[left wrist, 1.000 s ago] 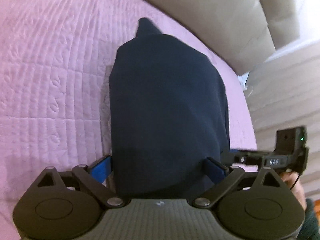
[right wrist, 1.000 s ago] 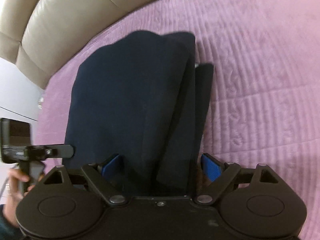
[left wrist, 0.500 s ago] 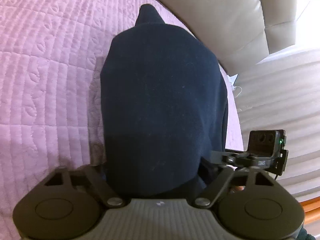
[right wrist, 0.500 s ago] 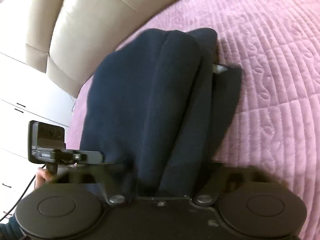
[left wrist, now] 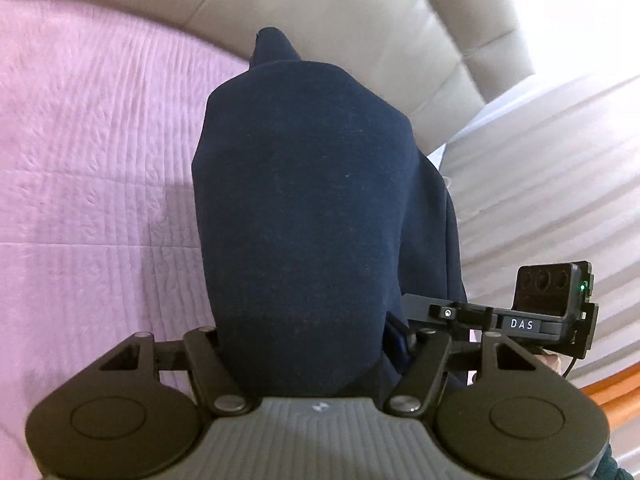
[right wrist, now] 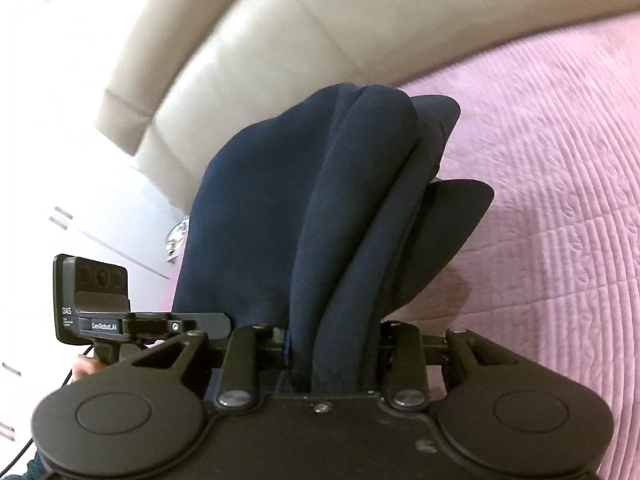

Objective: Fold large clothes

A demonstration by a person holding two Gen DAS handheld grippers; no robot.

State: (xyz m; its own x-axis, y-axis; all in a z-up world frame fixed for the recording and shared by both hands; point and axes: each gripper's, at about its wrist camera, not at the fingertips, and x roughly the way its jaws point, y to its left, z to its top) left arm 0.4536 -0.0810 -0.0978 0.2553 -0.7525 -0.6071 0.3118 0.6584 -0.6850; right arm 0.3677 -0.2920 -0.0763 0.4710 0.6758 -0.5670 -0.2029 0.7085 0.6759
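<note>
Left wrist view showed the left gripper (left wrist: 308, 344) clamped on the near edge of a dark navy garment (left wrist: 312, 208); its jaws had just been closing, and the thick cloth filled the gap between them from one linkage to the other. The garment rose from the bottom centre of the frame up through the middle, ending in a narrow peak near the top, in front of a cream padded headboard (left wrist: 360, 20). A pink quilted bedspread (left wrist: 92, 152) filled the left half of the frame, with a shadow lying on it just beside the cloth. At the lower right the right gripper (left wrist: 420, 312) showed side-on, its camera block at the right edge, reaching into the same near edge of the garment.

Right wrist view showed the right gripper (right wrist: 332, 348) squeezed narrow on a bunch of folded layers of the garment (right wrist: 304, 208); its jaws had just been closing too, and the cloth stood pinched between them in several upright folds. A loose flap hung out at centre right above the bedspread (right wrist: 560, 160), which covered the right side. The headboard (right wrist: 280, 24) ran across the top. At the lower left, the left gripper's (right wrist: 208, 324) body showed, with part of a hand (right wrist: 86, 366) beneath it.
</note>
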